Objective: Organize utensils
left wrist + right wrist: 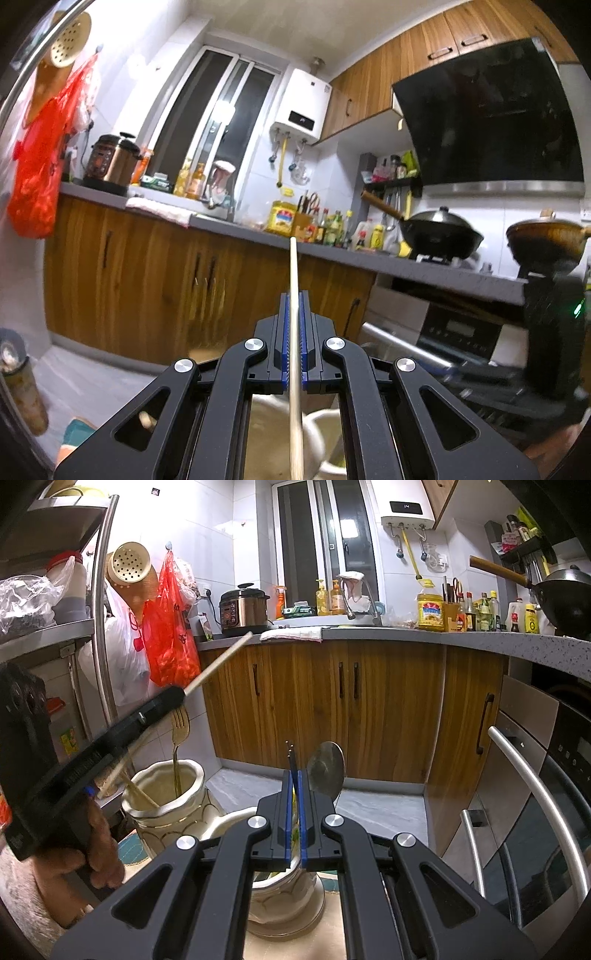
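My left gripper (294, 295) is shut on a pale wooden chopstick (294, 269) that points up and away; a cream holder (314, 435) shows below it. In the right wrist view the left gripper (177, 696) holds that chopstick (221, 661) slanted above a cream ceramic holder (166, 805) with a gold fork (179, 723) and chopsticks in it. My right gripper (294, 775) is shut on a thin dark utensil (290, 753) over a second cream holder (284, 897), next to a metal spoon (325, 770).
Wooden cabinets (332, 701) and a grey counter (406, 635) run behind. An oven with steel handles (535, 794) stands right. A metal shelf rack (55, 627) with bags is at left. A black wok (439, 232) sits on the stove.
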